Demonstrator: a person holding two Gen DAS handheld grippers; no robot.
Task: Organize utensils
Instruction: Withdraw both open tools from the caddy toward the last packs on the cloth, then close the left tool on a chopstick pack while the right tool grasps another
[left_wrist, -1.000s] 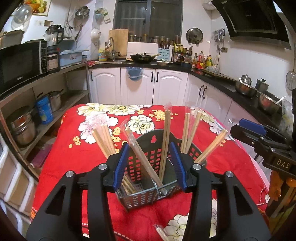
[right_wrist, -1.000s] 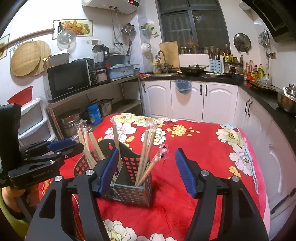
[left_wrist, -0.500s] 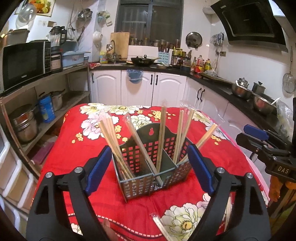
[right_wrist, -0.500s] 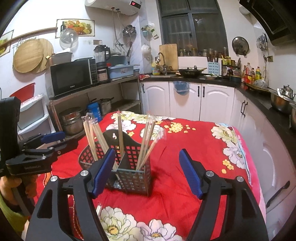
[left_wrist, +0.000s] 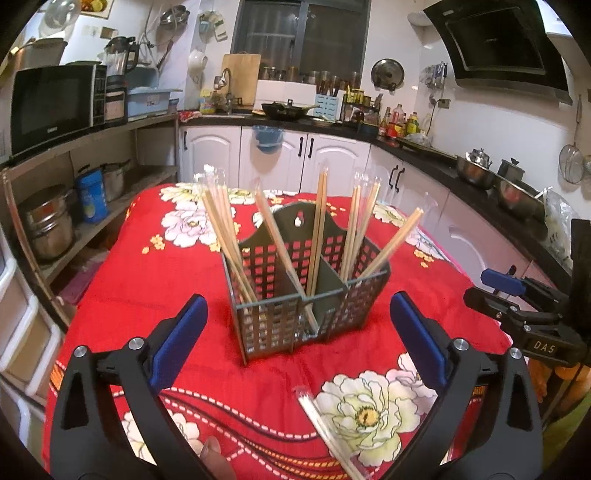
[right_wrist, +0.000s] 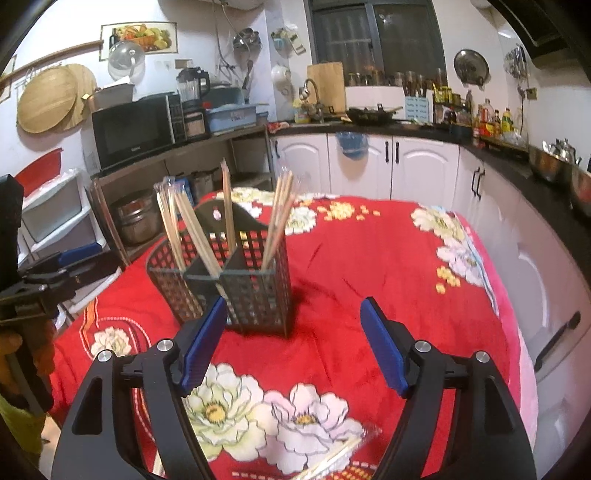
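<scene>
Now, through the left wrist camera, we see our left gripper (left_wrist: 299, 332) hanging above the red floral tablecloth (left_wrist: 155, 280) with its blue-padded fingers (left_wrist: 177, 341) spread wide and nothing between them. Just beyond the fingertips stands the dark lattice utensil basket (left_wrist: 306, 295), upright on the cloth and split into compartments. Wrapped chopsticks (left_wrist: 229, 236) lean out of its left compartment, one pair (left_wrist: 318, 229) rises nearly straight near the middle divider, and more (left_wrist: 360, 229) fan out of the right compartment. A further wrapped pair (left_wrist: 325, 428) lies flat on the cloth close to us, right of centre, over a white flower. At the right edge we catch our right gripper (left_wrist: 517, 295) from the side, well apart from the basket.

Next, through the right wrist camera, our right gripper (right_wrist: 293, 350) also has its fingers (right_wrist: 384, 347) held far apart, gripping nothing. The basket (right_wrist: 229, 284) sits ahead and to the left, its near corner just past the left fingertip, chopsticks (right_wrist: 184, 229) sticking up from it. Loose wrapped chopsticks (right_wrist: 332, 458) lie on the cloth at the bottom of the view. Our left gripper (right_wrist: 62, 269) shows at the left edge; from here we cannot tell how far it is open.
</scene>
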